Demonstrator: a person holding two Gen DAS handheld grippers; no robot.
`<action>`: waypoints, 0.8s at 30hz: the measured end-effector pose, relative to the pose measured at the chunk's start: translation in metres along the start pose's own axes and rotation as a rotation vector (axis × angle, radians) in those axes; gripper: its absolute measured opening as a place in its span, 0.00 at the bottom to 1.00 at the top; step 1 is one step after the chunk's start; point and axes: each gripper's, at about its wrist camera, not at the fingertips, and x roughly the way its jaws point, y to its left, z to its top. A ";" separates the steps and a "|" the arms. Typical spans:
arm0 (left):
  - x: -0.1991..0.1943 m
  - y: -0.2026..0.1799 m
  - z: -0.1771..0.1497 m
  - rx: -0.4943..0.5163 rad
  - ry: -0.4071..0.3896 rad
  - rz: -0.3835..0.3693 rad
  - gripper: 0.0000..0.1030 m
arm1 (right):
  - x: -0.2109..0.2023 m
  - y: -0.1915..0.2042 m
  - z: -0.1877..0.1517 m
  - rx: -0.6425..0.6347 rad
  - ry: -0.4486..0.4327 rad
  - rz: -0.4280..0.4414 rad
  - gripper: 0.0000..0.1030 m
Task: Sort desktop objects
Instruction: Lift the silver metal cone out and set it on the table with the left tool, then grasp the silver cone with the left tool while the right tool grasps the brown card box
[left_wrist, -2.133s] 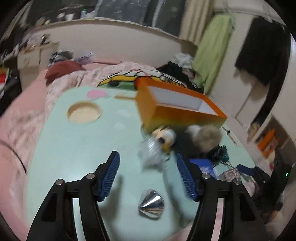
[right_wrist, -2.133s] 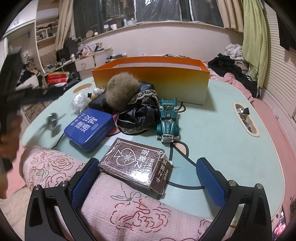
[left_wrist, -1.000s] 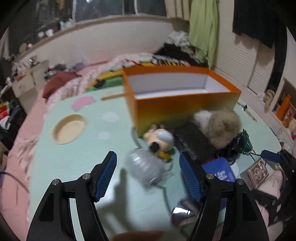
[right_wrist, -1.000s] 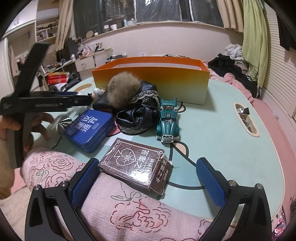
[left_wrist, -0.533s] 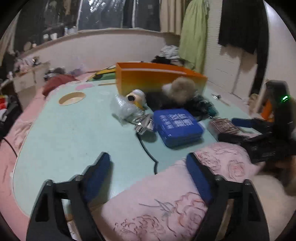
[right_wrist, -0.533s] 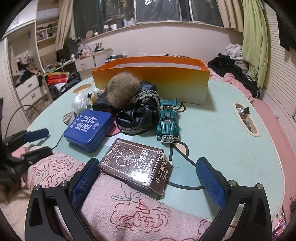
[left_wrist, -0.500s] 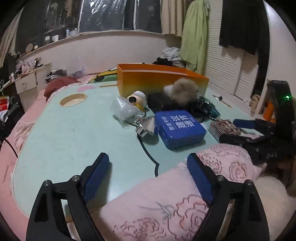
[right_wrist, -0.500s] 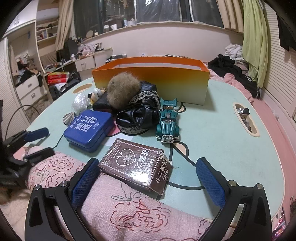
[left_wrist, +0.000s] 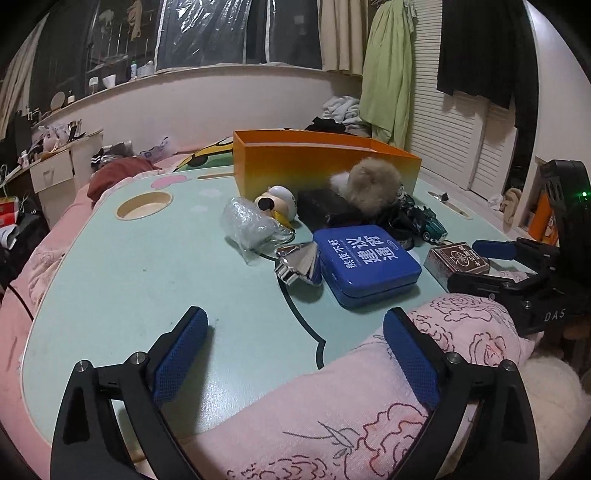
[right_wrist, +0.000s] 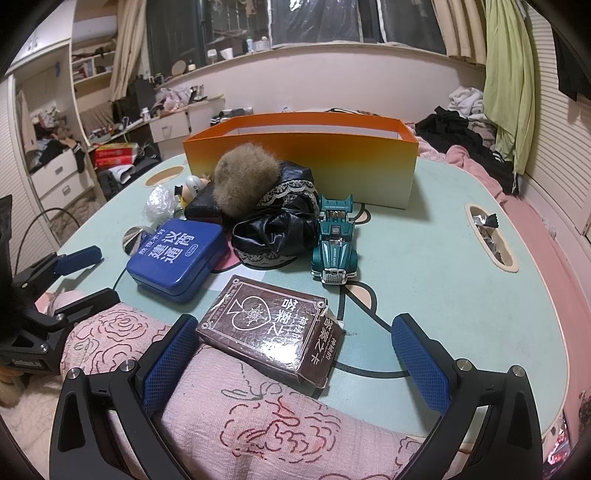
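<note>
My left gripper hangs over the mint table's near edge, its jaws opening with nothing between them. A silver cone lies against a blue tin. Behind them are a clear plastic wad, a white round toy, a fur pompom and the orange box. My right gripper stands open. A brown card box lies between its fingers, untouched by the pads. A green toy car and black lace cloth lie beyond.
A pink rose-patterned cloth bulges over the table's front edge under both grippers. The table has a round cup hole at far left and a slot with foil wrappers at right. Bedding surrounds the table.
My left gripper drew back from the plastic wad to the table's near edge and its jaws widened. The silver cone now lies beside the blue tin. The right gripper kept still.
</note>
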 end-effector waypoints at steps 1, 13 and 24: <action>0.001 0.000 0.001 0.000 -0.001 -0.001 0.93 | 0.000 0.000 0.000 0.000 0.000 0.000 1.00; -0.001 0.001 0.006 -0.008 0.002 0.017 0.99 | 0.000 0.000 0.000 0.000 0.000 0.000 1.00; -0.003 0.002 0.006 -0.011 0.007 0.028 1.00 | 0.001 0.000 0.001 0.000 0.003 -0.005 1.00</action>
